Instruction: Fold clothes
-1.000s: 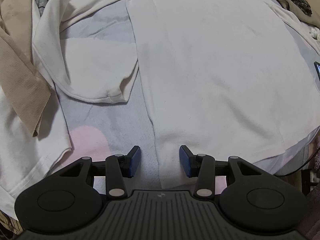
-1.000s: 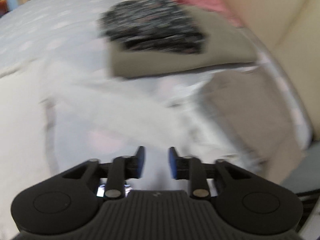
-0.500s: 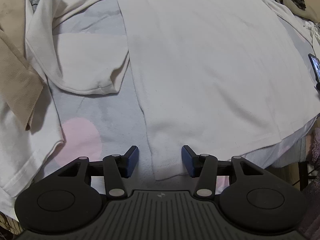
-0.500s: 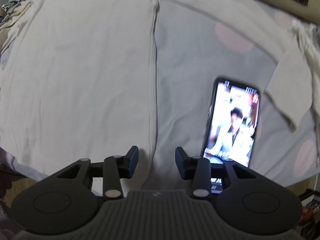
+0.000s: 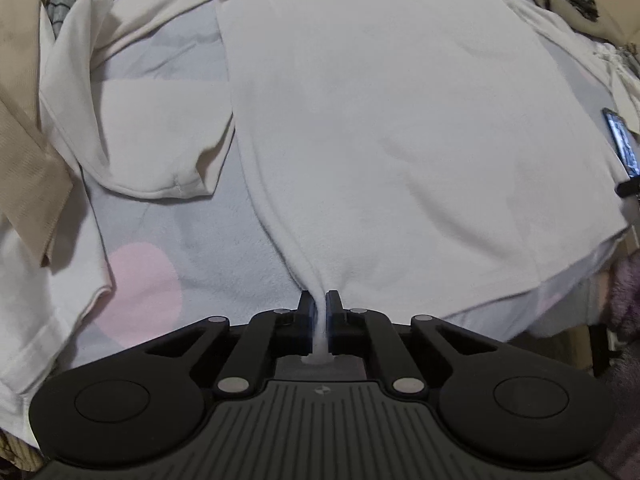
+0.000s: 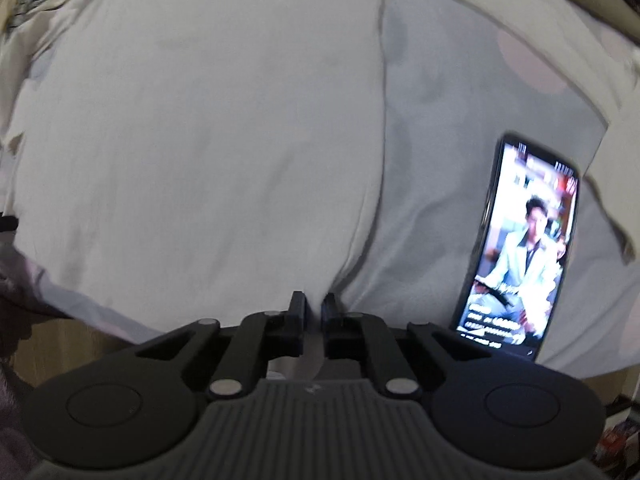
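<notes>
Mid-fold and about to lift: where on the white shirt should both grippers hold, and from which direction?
Grip the two near hem corners of the white shirt, coming straight down from above. It lies flat on the bedsheet, side edges running away, so the corners pinch cleanly. The left gripper is already shut on its corner; the right gripper is closing on the opposite one, beside the phone.

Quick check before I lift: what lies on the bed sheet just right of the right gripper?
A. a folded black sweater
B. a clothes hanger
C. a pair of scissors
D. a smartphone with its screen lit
D. In the right wrist view a black smartphone with a lit screen lies on the pale grey bed sheet, just right of the right gripper at the white shirt's edge.
</notes>
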